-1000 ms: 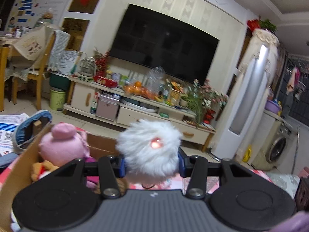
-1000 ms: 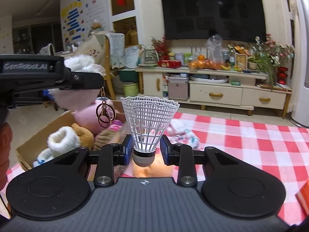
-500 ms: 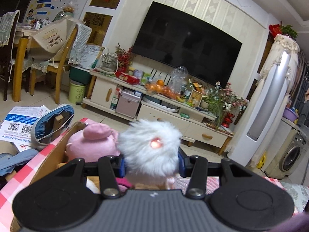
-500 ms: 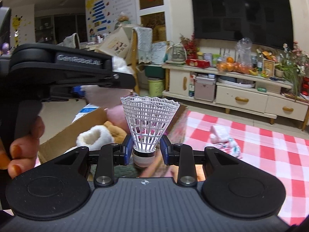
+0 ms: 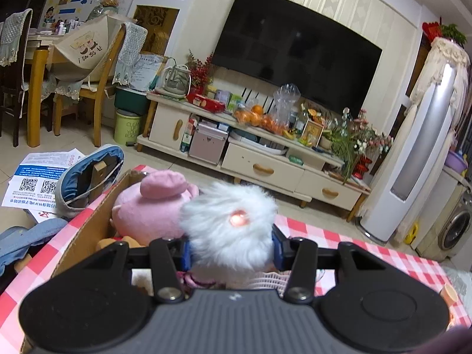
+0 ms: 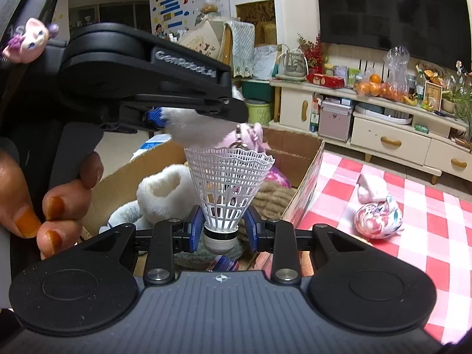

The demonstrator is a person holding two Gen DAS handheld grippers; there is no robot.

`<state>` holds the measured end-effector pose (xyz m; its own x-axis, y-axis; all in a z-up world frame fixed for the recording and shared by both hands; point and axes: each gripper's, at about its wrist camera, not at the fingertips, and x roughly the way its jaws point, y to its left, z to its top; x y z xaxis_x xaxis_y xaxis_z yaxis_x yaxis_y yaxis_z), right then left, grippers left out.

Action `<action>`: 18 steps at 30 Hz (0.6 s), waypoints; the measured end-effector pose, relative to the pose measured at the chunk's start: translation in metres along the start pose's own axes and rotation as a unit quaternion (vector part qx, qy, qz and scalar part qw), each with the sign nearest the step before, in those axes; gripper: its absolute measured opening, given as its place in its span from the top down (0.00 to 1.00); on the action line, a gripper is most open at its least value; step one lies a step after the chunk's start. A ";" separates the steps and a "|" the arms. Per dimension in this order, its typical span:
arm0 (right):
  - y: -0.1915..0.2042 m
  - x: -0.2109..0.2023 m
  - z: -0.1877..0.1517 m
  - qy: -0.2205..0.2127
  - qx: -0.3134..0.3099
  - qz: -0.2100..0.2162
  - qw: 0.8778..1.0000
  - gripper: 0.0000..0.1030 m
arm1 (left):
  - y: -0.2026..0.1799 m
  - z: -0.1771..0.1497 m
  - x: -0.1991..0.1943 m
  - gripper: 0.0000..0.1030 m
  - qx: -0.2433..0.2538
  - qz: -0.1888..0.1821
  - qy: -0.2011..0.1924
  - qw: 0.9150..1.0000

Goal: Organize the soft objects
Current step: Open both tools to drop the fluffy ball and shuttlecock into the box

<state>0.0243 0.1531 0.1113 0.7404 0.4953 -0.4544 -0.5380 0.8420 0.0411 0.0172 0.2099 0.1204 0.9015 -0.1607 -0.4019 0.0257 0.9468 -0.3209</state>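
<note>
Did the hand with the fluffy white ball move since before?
Yes. The left gripper and its fluffy white ball came closer, now hanging over the cardboard box.

Dark television (image 5: 295, 59) above cluttered cream cabinet (image 5: 259, 159); wooden chair (image 5: 97, 85) leftward.

"GenRobot.AI" on left tongs (image 6: 159, 118)

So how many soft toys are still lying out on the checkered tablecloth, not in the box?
2: a white one and a pink swirly one, side by side right of the cardboard box. The grippers could be hiding more.
</note>
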 end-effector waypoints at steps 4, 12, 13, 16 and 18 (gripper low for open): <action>0.002 -0.001 -0.003 0.007 -0.004 0.006 1.000 0.49 | -0.002 -0.002 0.006 0.51 0.007 0.004 0.014 1.000; -0.001 -0.019 -0.010 -0.004 -0.008 0.011 1.000 0.37 | -0.005 -0.005 0.012 0.39 0.017 0.020 0.037 0.999; -0.001 -0.022 -0.012 -0.005 -0.006 0.011 1.000 0.36 | -0.005 -0.004 0.011 0.37 0.019 0.020 0.035 0.999; -0.002 -0.028 -0.013 -0.010 -0.009 -0.003 1.000 0.09 | -0.008 -0.003 0.008 0.34 0.020 0.021 0.031 0.999; -0.004 -0.032 -0.017 -0.013 -0.009 -0.010 1.000 0.06 | -0.009 -0.003 0.007 0.32 0.021 0.022 0.026 0.999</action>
<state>-0.0043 0.1304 0.1101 0.7608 0.4845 -0.4317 -0.5305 0.8476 0.0163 0.0221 0.1997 0.1179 0.8782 -0.1328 -0.4595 0.0061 0.9637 -0.2668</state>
